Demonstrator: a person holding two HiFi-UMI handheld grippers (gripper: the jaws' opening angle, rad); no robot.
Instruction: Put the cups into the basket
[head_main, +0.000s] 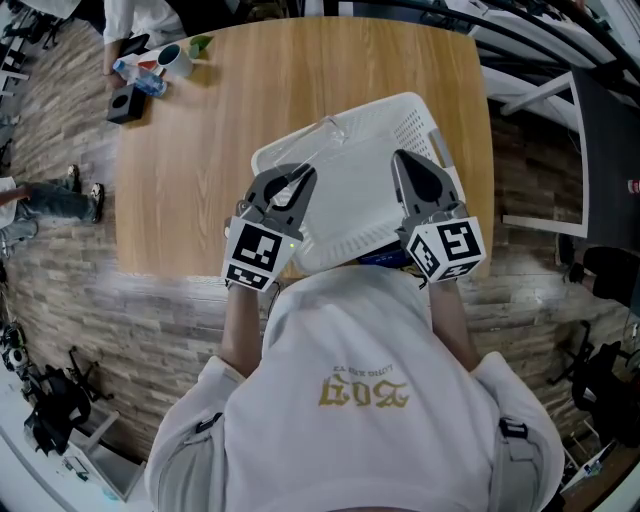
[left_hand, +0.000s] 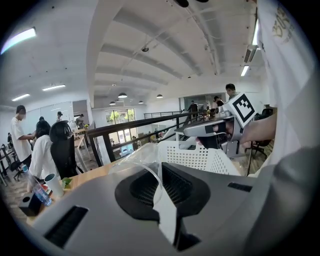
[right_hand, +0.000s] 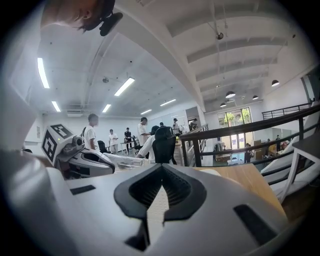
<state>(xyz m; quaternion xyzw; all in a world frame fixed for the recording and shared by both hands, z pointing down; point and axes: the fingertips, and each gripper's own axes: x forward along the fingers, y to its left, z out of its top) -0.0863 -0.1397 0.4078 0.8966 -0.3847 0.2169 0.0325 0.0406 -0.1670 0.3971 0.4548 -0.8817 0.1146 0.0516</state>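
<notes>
The left gripper, jaws clenched on a clear plastic cup's rim, hovers at the white perforated plastic basket's left edge, while the right gripper over the basket is closed and empty; the carry seems nearly done, so lowering and releasing should follow.

Wooden table, white basket at near edge, mug, black box, perhaps a bottle

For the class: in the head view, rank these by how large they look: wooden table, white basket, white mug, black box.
1. wooden table
2. white basket
3. white mug and black box: they look about alike, both small at the far corner, so unranked.
</notes>
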